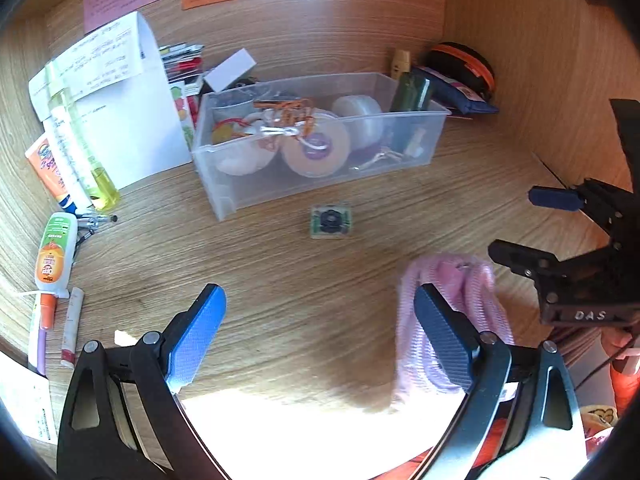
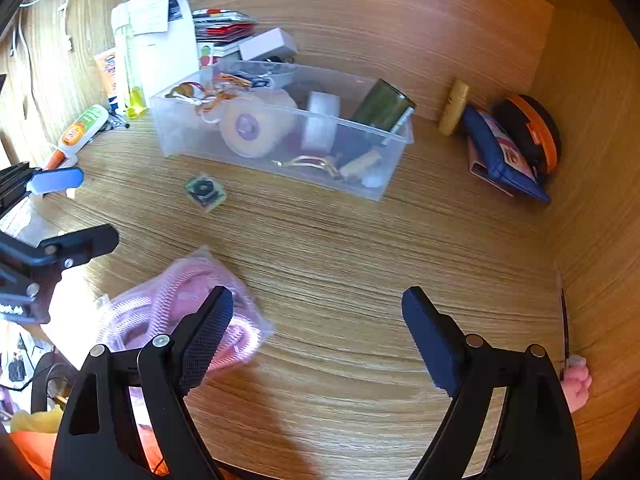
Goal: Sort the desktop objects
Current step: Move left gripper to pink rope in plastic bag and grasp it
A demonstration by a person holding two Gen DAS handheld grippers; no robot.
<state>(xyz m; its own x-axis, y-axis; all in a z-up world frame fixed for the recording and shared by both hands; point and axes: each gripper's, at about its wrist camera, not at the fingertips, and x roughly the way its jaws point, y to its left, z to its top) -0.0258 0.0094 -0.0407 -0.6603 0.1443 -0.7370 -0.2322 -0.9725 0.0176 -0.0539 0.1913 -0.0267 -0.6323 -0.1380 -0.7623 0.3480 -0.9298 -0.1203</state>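
Both grippers hang over a wooden desk (image 2: 360, 248), jaws spread wide and empty. The left gripper (image 1: 320, 336) and right gripper (image 2: 318, 332) flank a pink bagged coil (image 2: 180, 312), at eight o'clock of a clear bin (image 2: 288, 132) crowded with tape rolls.
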